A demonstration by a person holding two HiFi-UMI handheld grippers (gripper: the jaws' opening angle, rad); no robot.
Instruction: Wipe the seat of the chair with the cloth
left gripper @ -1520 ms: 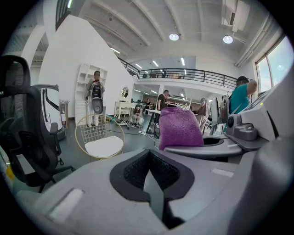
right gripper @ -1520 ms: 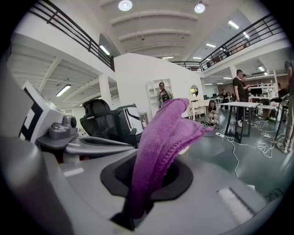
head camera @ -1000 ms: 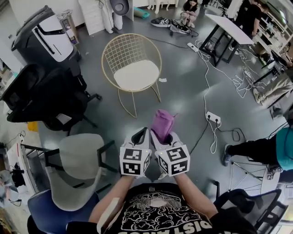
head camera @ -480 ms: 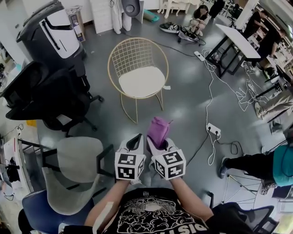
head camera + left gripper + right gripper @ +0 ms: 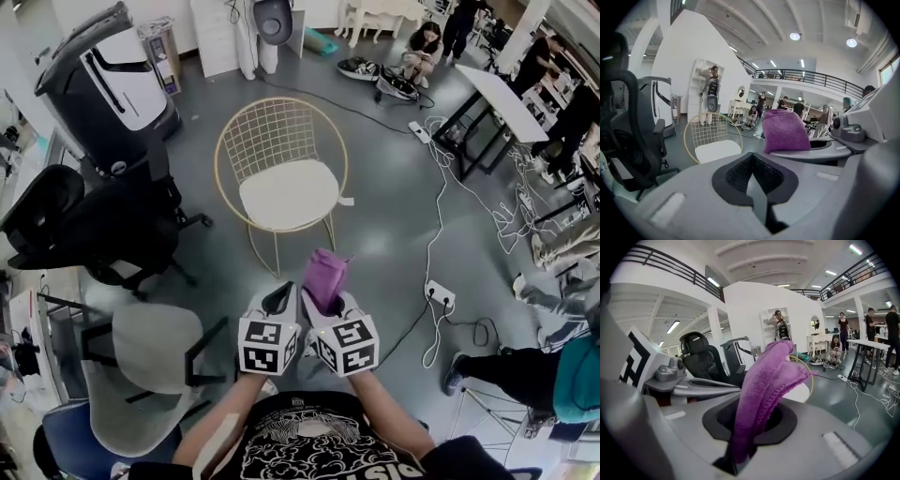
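Steep overhead; chair (image 5: 288, 194) in all views

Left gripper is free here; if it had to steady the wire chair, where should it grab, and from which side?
Probably the chair's thin gold rim, left of the seat in the head view, from above: a slim bar the jaws can span, on the left gripper's side. The right gripper is busy, shut on the cloth.

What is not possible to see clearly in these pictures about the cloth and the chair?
- Lower end of the cloth: right gripper view, pinched inside the right gripper.
- Chair seat: right gripper view, mostly behind the cloth.
- Dirt on the seat: head view, too small.
- Chair legs: left gripper view, behind the left gripper body.
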